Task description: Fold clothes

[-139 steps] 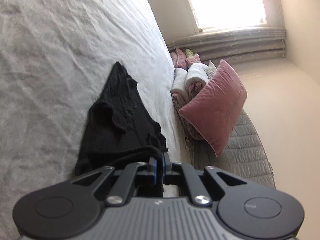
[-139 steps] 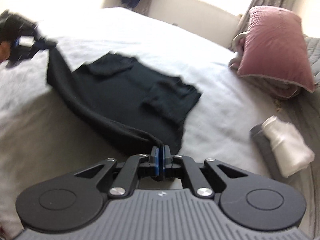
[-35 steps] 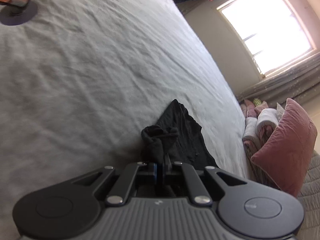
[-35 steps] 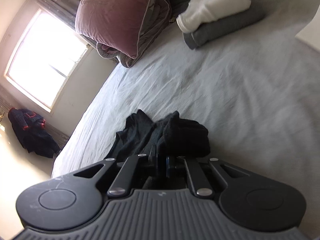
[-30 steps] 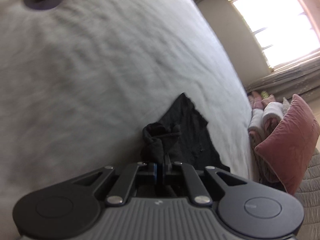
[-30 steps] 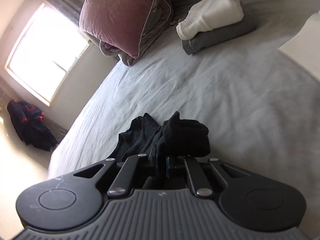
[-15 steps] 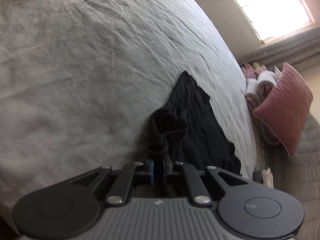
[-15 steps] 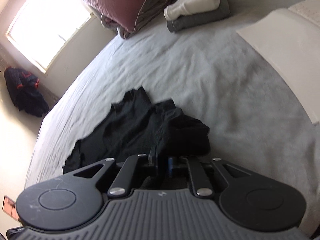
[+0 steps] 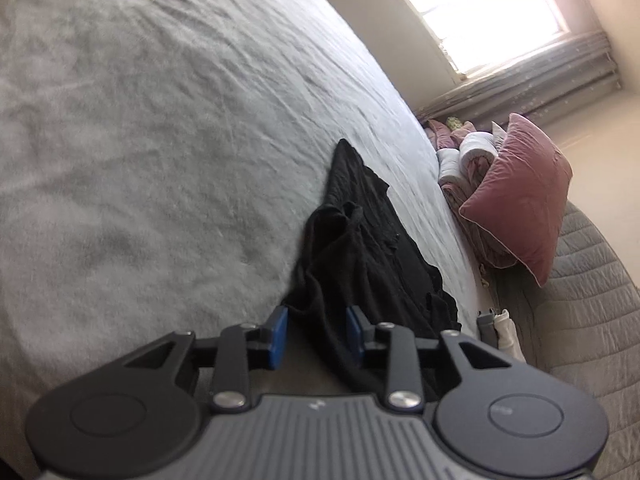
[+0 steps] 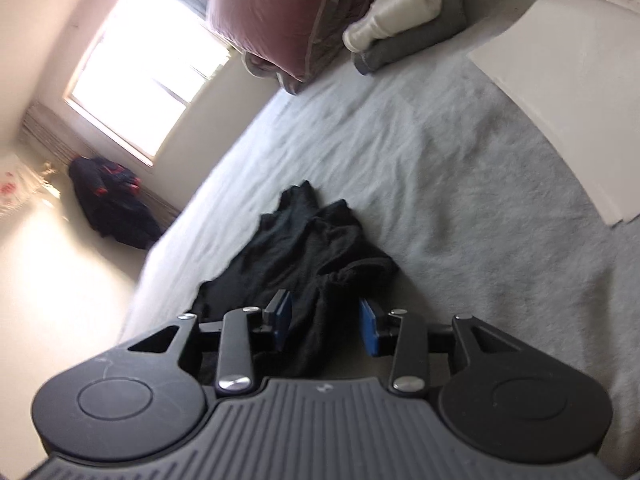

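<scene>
Item: black garment [image 9: 360, 248], lying bunched and partly doubled over on the grey bedsheet [image 9: 160, 140], its near edge running back between both pairs of fingers; in the right wrist view the same garment [image 10: 312, 248] spreads in a loose, rumpled wedge away from the camera. Left gripper [image 9: 316, 330]: jaws opening, blue pads standing apart, cloth lying slack between them and hugging the right-hand pad [image 9: 354, 332], not pinched. Right gripper [image 10: 325, 326]: jaws likewise opening, fabric draped between the pads, no pressure on it. Step in hand, as judged: you are letting go of the folded-over edge so that it settles on the layer beneath. To do it well, let both sets of jaws part fully before you draw back, so that no fold clings to a pad and drags the edge out of line; the cloth looks soft and inclined to catch. Withdraw low and straight along the line of the fingers, both hands together, so the edge lands even. Afterwards look at the bunched ridge near the middle, which probably wants smoothing flat before another fold. Surroundings: pink cushion [image 9: 520, 196] and rolled bedding near the window, folded white and grey items [image 10: 404, 16] well apart from the garment, a white flat object [image 10: 580, 80] at the right of the bed.
</scene>
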`<state>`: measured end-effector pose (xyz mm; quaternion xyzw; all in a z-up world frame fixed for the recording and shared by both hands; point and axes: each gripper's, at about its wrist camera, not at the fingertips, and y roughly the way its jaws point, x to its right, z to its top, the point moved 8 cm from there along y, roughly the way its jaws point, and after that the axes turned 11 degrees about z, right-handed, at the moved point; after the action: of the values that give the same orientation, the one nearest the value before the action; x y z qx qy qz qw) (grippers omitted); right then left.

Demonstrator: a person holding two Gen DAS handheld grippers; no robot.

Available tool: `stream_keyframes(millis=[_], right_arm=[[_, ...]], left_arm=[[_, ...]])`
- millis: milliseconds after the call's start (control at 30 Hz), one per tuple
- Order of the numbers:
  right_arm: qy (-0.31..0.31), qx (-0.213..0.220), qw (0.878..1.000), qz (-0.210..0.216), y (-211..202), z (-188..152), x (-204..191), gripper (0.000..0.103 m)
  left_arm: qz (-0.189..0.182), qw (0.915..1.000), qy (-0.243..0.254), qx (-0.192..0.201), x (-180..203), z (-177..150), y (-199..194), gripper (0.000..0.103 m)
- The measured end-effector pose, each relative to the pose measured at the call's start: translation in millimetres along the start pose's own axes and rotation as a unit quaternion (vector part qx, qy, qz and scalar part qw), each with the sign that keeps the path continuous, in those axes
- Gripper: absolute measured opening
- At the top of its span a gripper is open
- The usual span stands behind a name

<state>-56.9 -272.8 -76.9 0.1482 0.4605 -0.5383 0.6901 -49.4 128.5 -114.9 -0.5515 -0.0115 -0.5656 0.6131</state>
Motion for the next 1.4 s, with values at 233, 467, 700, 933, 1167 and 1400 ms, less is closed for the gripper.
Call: stream_keyframes(millis=[233,467,700,933,1167,1400], right_arm=[[-0.027,-0.001,0.999,-0.047,9.4,-2.8,6.8,0.020],[-0.053,0.005,0.995,-0.083,-8.6,8.7,0.7,0.006],[-0.115,-0.042,0.984,-0.131,0.5,-3.8,9.7,0.022],[-0.156,-0.017,0.981,-0.114,4.6,23.0,-13.6,0.048],[-0.179,-0.044,0.981,-0.054,39.8,51.0,-41.8,0.048],[-0.270,-0.106,0.957,-0.014,76.9,64.0,-41.1,0.048]], left_arm=[[0.038,0.9992,0.012,0.007,-0.3,1.5,9.6,0.002],[0.044,0.9988,0.017,-0.012,-10.5,9.5,-15.7,0.003],[0.041,0.9962,0.060,-0.048,-8.3,9.2,-9.9,0.023],[0.037,0.9911,0.127,0.008,29.4,42.1,-17.6,0.043],[0.032,0.9715,0.234,0.022,76.6,66.0,3.8,0.062],[0.031,0.9560,0.289,0.039,76.8,75.2,45.3,0.060]])
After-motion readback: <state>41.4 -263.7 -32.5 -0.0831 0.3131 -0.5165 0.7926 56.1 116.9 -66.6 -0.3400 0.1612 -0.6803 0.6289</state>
